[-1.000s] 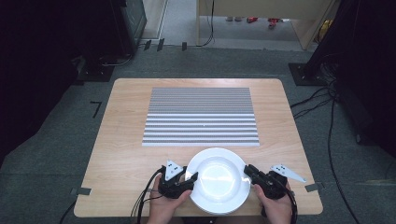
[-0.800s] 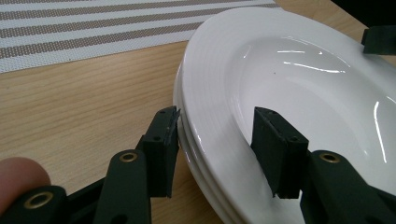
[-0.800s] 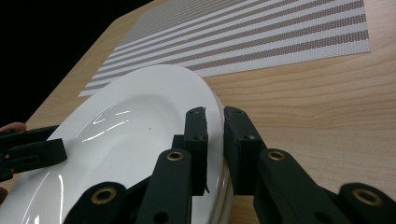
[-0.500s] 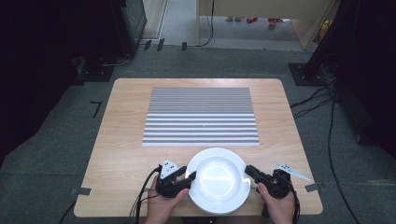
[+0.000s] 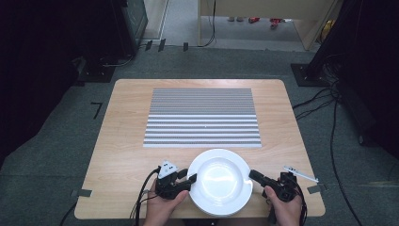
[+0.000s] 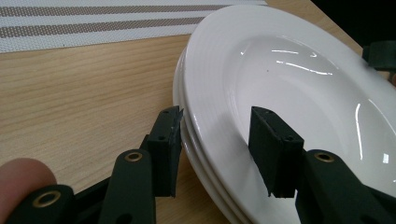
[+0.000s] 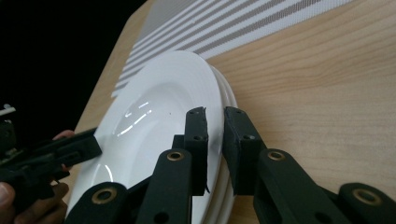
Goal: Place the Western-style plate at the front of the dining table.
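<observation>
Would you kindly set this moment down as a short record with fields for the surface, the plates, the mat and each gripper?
surface: wooden table
plates: stack of white plates near the table's front edge
mat: striped placemat beyond the stack
left gripper: jaws open, straddling the top plate's rim
right gripper: jaws narrowly apart around the top plate's rim; contact unclear

your left gripper (image 5: 190, 179) meets the left rim of the white plate (image 5: 219, 181) at the near edge of the worktop (image 5: 127, 141). your right gripper (image 5: 254, 176) sits just beside its right rim. the striped mat (image 5: 202, 117) lies beyond the plate.
</observation>
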Available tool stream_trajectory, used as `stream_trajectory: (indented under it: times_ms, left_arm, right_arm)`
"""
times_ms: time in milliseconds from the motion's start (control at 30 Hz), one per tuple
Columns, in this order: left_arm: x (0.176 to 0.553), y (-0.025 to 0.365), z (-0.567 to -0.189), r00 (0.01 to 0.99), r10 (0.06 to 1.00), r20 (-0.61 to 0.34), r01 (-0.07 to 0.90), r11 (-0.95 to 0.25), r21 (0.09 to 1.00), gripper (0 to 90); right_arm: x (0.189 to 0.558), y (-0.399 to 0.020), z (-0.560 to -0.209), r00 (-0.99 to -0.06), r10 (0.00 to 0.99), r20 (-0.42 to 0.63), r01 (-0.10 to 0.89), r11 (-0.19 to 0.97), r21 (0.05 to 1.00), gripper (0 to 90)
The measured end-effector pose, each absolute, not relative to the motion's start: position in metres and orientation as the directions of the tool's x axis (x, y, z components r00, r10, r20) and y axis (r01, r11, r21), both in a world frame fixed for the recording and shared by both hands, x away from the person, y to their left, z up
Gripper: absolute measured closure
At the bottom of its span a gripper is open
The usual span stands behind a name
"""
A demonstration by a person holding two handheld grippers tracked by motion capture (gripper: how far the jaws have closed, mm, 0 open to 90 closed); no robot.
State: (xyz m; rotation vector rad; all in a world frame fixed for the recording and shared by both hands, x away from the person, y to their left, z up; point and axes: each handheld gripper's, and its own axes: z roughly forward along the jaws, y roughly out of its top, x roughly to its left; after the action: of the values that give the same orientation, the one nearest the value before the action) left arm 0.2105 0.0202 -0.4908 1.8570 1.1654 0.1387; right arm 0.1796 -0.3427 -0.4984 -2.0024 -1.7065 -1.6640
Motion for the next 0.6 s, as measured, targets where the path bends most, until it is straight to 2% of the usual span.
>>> stream_trajectory:
  times_ms: [167,600]
  left_arm:
    - [0.211,0.020,-0.491,0.543,0.762,-0.353,0.665,-0.134,0.735,54.8]
    - [0.211,0.020,-0.494,0.533,0.760,-0.372,0.680,-0.124,0.722,52.8]
  right_arm:
    - [0.178,-0.345,-0.496,-0.196,0.649,0.735,0.704,-0.429,0.566,81.1]
    - [0.181,-0.330,-0.504,-0.192,0.677,0.710,0.696,-0.416,0.585,79.8]
